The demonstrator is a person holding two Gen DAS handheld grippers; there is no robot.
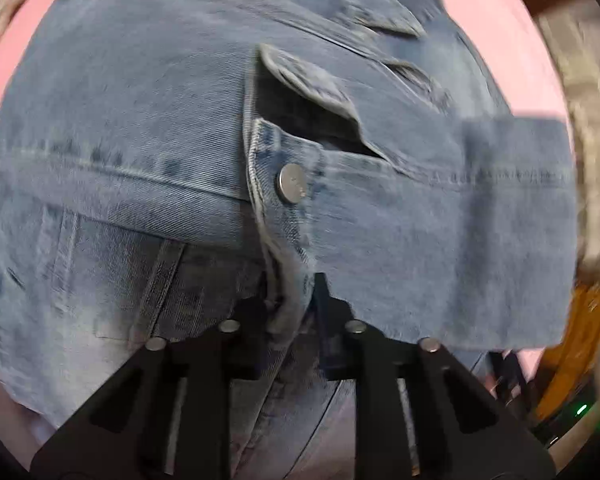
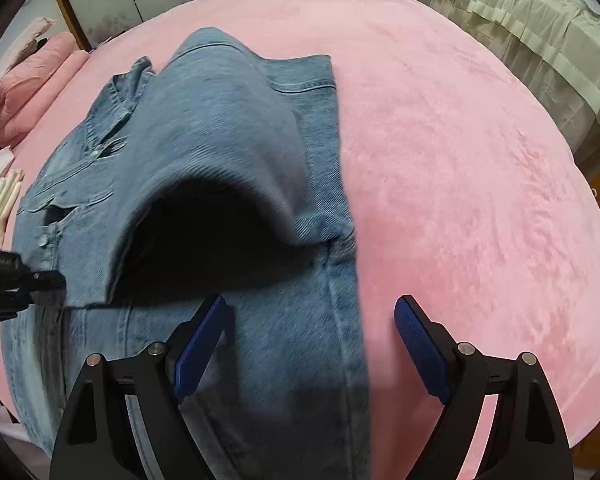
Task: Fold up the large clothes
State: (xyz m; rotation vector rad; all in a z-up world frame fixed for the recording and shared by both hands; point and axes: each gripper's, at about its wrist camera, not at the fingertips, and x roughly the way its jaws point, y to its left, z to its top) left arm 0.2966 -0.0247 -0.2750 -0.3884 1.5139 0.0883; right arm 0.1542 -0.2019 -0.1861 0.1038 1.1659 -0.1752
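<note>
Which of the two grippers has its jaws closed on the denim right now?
The left gripper: jaws pinched on the denim jacket's button placket. The right gripper hangs wide open.

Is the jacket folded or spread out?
Partly folded: a sleeve lies across the jacket front on the pink bed.

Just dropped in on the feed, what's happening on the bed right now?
A person is folding a denim jacket spread on a pink blanket. The left hand-held gripper is shut on the jacket's front button edge, below a metal button. The right hand-held gripper hangs open above the jacket's side edge, holding nothing. One sleeve already lies folded across the body.
</note>
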